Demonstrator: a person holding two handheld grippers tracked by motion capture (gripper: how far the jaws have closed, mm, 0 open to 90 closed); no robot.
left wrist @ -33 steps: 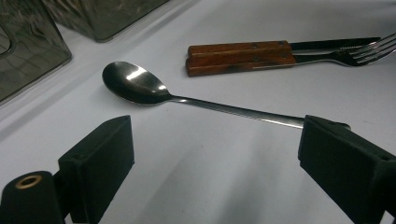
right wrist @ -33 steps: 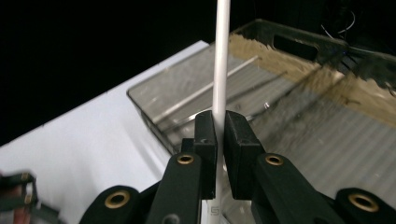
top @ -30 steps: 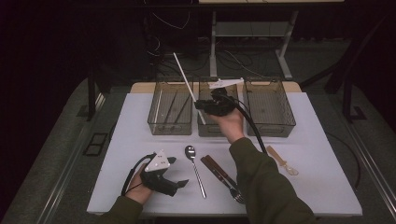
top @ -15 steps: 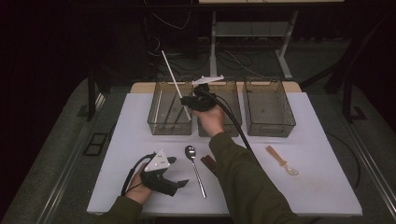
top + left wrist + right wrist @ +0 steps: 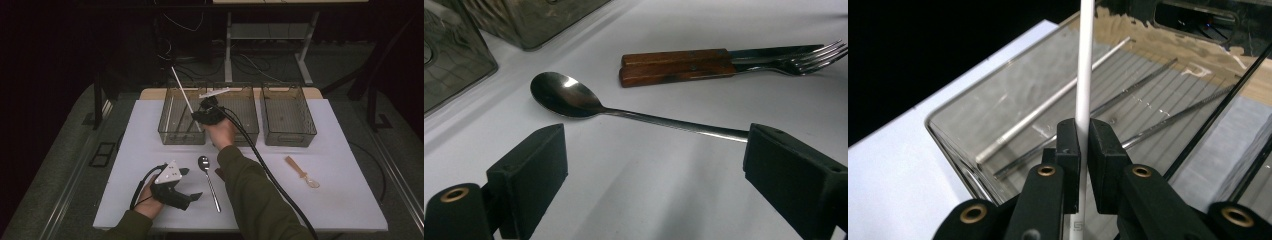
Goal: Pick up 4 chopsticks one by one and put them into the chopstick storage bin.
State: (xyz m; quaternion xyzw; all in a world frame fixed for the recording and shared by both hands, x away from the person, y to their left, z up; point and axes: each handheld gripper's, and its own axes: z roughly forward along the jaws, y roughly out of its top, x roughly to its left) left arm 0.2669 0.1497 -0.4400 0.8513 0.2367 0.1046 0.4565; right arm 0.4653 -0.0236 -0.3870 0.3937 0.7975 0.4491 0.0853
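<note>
My right gripper [image 5: 199, 116] hangs over the left clear bin [image 5: 170, 131], shut on a long white chopstick [image 5: 182, 90] that slants up and away to the left. In the right gripper view the pads [image 5: 1068, 142] clamp the white chopstick [image 5: 1083, 70] above several thin sticks [image 5: 1048, 107] lying in that bin [image 5: 955, 150]. My left gripper [image 5: 186, 185] rests open on the white table near the front edge. A steel spoon [image 5: 569, 95] lies between and just beyond the open jaws of the left gripper [image 5: 654, 147], untouched.
Three clear bins stand in a row at the back: left, middle [image 5: 247, 125] and right [image 5: 289, 117]. A knife and fork with wooden handles [image 5: 674, 67] lie beyond the spoon [image 5: 207, 177]. A small pale spoon [image 5: 301, 172] lies at the right on the table [image 5: 345, 195].
My right gripper has carried the white chopstick leftward and down, from over the middle bin to over the left bin. The left gripper has stayed put.
</note>
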